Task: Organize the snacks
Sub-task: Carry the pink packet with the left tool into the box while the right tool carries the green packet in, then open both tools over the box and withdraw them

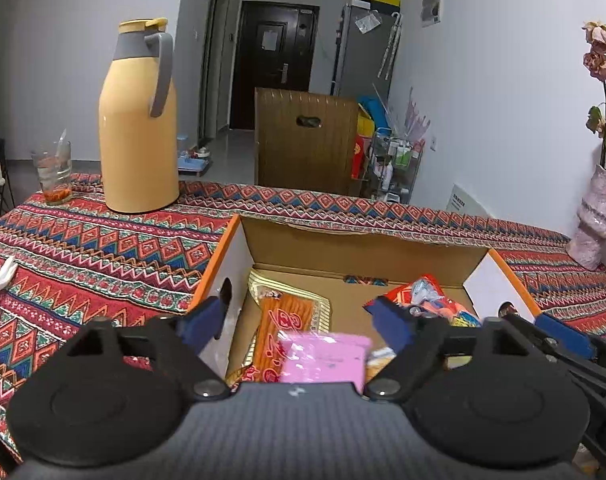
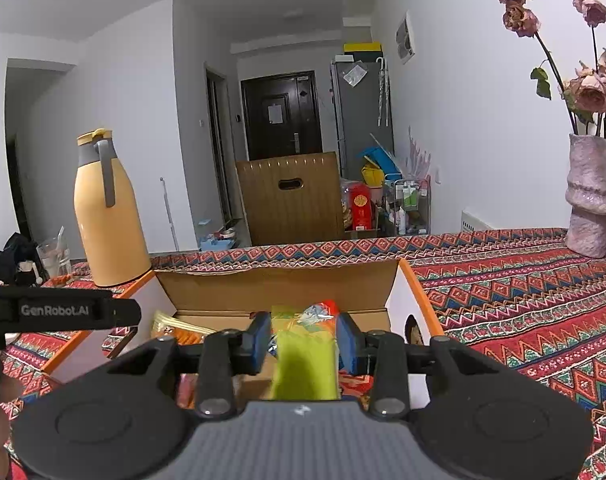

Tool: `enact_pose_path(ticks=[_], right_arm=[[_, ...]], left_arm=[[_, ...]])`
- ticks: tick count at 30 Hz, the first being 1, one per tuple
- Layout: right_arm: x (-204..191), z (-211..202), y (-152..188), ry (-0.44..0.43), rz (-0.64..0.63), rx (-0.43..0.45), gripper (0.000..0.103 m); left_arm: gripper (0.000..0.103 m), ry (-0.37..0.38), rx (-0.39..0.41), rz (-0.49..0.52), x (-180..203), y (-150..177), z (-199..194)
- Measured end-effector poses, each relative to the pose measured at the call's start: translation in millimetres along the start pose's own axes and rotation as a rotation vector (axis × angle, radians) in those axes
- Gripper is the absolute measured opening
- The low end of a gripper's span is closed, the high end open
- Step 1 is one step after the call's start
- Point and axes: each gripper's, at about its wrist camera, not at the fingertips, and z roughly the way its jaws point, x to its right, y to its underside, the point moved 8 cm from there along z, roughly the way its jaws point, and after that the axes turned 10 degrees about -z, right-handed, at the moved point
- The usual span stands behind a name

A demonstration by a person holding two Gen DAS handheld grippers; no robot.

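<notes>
While both tools hang over the open box, the scene reads so:
Snacks: pink packet (image 1: 325,356) lies in the cardboard box (image 1: 367,248), on the orange packet (image 1: 281,328).
Left tool (image 1: 299,320): spread wide, released; pink packet is free below it.
Right tool (image 2: 305,340): pads stand beside the green packet (image 2: 305,368); whether they press it, I cannot tell.
Worktop (image 1: 103,248): patterned cloth; yellow flask (image 1: 137,120) far left, clear of the packing.
</notes>
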Motion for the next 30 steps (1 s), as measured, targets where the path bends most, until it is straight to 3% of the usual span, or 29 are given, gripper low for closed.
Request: enact_pose_path(ticks=[1, 2, 3, 5, 9, 18, 30], right_arm=[[0, -1, -1, 0.001, 0.000, 0.005, 0.048], [1, -2, -2, 0.005, -0.001, 0.008, 0.062], [1, -3, -2, 0.011, -0.002, 0.011, 0.079], [3, -5, -3, 0.030, -0.002, 0.023, 0.095], [7, -5, -2, 0.054, -0.005, 0.010, 0.103], [10, -23, -7, 0.147, -0.069, 0.004, 0.103], [3, -93, -31, 0.246, -0.152, 0.157, 0.103]], left_arm=[[0.098, -0.003, 0.006, -0.007, -1, -1, -1], [0.103, -0.008, 0.016, -0.015, -2, -1, -3], [0.103, -0.009, 0.026, -0.020, -4, -2, -5], [0.103, -0.005, 0.031, -0.030, -5, -4, -7], [0.103, -0.002, 0.036, -0.045, -6, -6, -9], [0.103, 0.009, 0.066, -0.052, -2, -11, -27], [0.103, -0.042, 0.090, -0.045, -14, -6, -91]])
